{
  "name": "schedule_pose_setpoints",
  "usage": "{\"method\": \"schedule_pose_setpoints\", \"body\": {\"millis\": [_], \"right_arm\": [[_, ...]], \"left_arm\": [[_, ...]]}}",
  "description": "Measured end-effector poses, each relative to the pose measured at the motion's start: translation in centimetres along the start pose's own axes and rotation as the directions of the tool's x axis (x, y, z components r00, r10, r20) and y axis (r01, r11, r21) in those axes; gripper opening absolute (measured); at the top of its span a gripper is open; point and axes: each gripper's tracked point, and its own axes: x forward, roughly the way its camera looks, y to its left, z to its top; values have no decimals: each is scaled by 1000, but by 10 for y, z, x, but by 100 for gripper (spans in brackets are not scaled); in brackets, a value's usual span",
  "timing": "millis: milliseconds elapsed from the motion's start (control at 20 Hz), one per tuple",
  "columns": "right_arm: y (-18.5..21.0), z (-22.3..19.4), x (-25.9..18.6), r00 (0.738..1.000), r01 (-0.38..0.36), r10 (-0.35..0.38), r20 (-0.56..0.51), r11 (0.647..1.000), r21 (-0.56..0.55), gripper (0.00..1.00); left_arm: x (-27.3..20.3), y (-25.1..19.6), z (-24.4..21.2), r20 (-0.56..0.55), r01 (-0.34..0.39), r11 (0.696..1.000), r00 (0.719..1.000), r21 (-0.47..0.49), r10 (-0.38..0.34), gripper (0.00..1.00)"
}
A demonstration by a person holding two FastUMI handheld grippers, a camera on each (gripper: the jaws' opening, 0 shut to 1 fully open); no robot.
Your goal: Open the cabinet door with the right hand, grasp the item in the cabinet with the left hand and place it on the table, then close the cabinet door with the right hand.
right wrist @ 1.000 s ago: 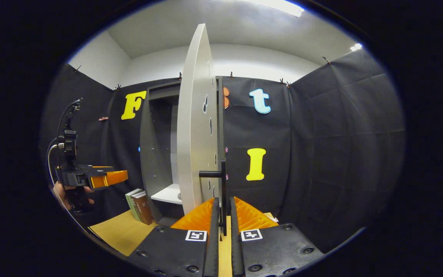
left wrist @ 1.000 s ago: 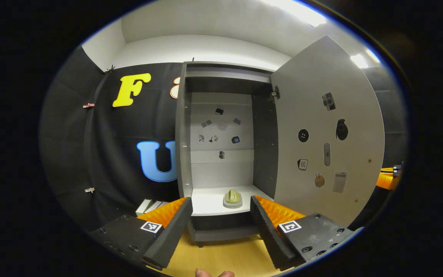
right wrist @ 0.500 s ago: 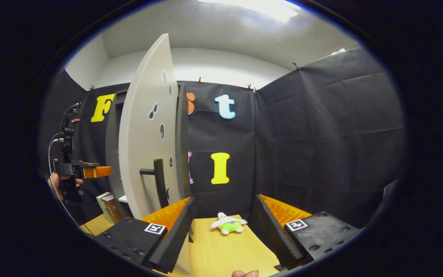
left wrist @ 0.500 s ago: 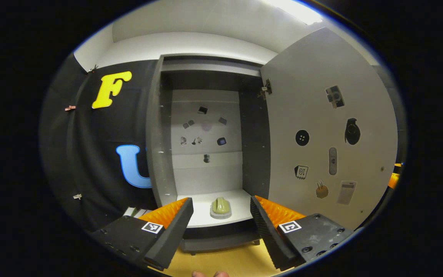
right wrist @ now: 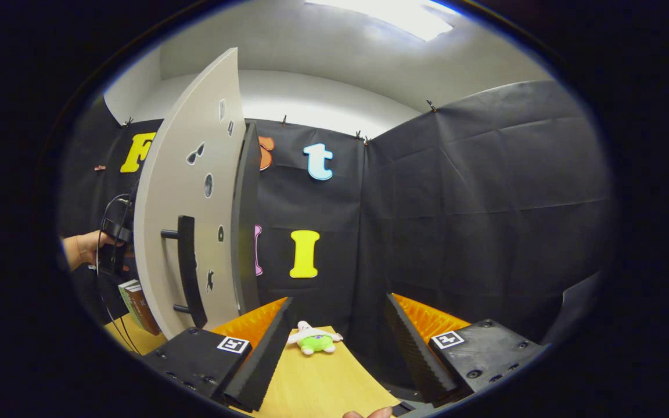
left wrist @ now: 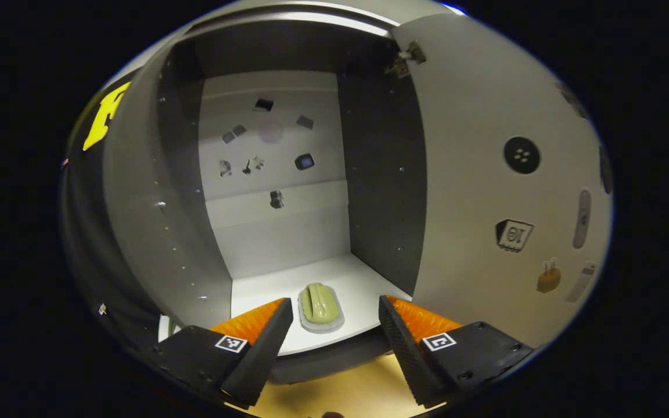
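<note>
In the right gripper view, the open cabinet door (right wrist: 186, 191) hid most of the other gripper; a hand (right wrist: 82, 247) and a dark part with cables showed beside the door's edge, and its fingers could not be seen. The books (right wrist: 136, 305) were partly covered by the door. At the bottom edge, a fingertip (right wrist: 369, 413) was cut off.

In the left gripper view, the stickers (left wrist: 265, 148) on the cabinet's back wall were too small to identify. The table (left wrist: 340, 395) showed as a dim strip between the fingers.
</note>
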Motion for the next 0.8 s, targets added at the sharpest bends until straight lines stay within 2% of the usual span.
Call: {"method": "schedule_pose_setpoints", "body": {"millis": [150,300,400,650,800], "right_arm": [[-18,-6,6,999,32,-32,-3,999,-10,98],[-34,-12,11,999,52,-52,-13,999,-18,98],[-42,-15,16,998,63,-63,-17,998,-21,98],[-60,-27,28,995,87,-88,-41,996,-17,98],[-70,-35,32,993,100,-101,-57,995,-13,98]], "left_arm": [[45,13,-4,-87,16,999,996,-48,-21,92],[84,22,-17,-186,8,997,982,-74,-21,83],[106,33,-32,-253,-22,999,967,-40,11,74],[144,40,-54,-333,-44,999,942,0,41,72],[158,41,-69,-378,-45,999,925,-9,38,59]]}}
